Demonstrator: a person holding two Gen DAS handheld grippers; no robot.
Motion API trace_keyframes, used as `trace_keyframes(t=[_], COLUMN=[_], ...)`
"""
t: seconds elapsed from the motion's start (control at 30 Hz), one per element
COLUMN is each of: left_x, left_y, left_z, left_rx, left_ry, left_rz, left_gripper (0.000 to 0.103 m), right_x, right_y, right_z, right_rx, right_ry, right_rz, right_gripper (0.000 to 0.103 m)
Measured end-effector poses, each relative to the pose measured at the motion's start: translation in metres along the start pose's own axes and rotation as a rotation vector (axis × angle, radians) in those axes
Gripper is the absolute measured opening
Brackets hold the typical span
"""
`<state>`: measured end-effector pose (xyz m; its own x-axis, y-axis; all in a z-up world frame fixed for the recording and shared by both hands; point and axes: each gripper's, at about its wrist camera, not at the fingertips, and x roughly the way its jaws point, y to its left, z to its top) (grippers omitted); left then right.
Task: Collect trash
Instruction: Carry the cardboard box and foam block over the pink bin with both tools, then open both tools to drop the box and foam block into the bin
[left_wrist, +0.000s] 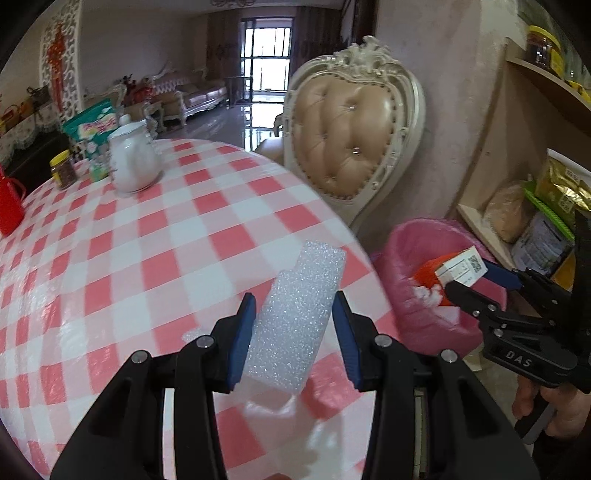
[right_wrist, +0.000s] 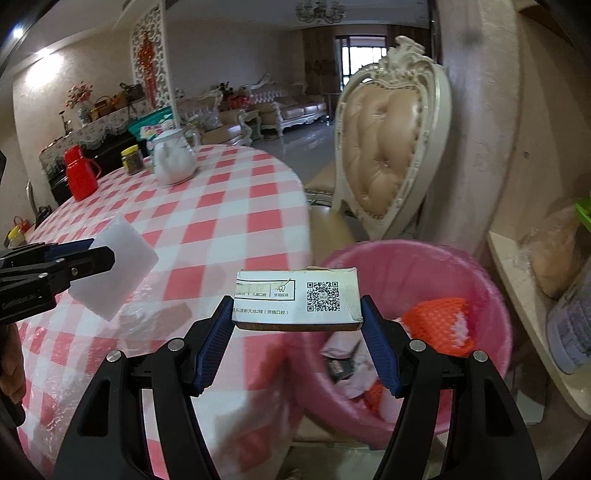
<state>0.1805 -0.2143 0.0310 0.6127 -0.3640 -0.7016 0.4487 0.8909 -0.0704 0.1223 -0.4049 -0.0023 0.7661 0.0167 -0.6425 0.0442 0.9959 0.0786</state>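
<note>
The left gripper (left_wrist: 293, 332) clamps a light, crushable foam block (left_wrist: 299, 314) by its sides above the table (left_wrist: 155, 236), while the right gripper (right_wrist: 297, 317) clamps a stiff, light carton (right_wrist: 297, 299) endwise near the bin (right_wrist: 424, 258).

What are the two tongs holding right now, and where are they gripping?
The left tongs grip a white foam block by its long sides, at the lower half. The right tongs clamp a small box at its two short ends.

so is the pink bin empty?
No, the pink bin already holds orange netting and crumpled paper scraps.
</note>
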Motion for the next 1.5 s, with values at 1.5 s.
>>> trace_keyframes(t=[1.5], left_x=[0.103], left_y=[-0.128], left_z=[0.070], left_rx=[-0.037], left_ry=[0.026], left_rz=[-0.282], left_gripper=[0.057], right_x=[-0.001], right_y=[-0.130], right_z=[0.002], right_rx=[0.120], right_ry=[-0.015], right_rz=[-0.168], right_gripper=[0.079])
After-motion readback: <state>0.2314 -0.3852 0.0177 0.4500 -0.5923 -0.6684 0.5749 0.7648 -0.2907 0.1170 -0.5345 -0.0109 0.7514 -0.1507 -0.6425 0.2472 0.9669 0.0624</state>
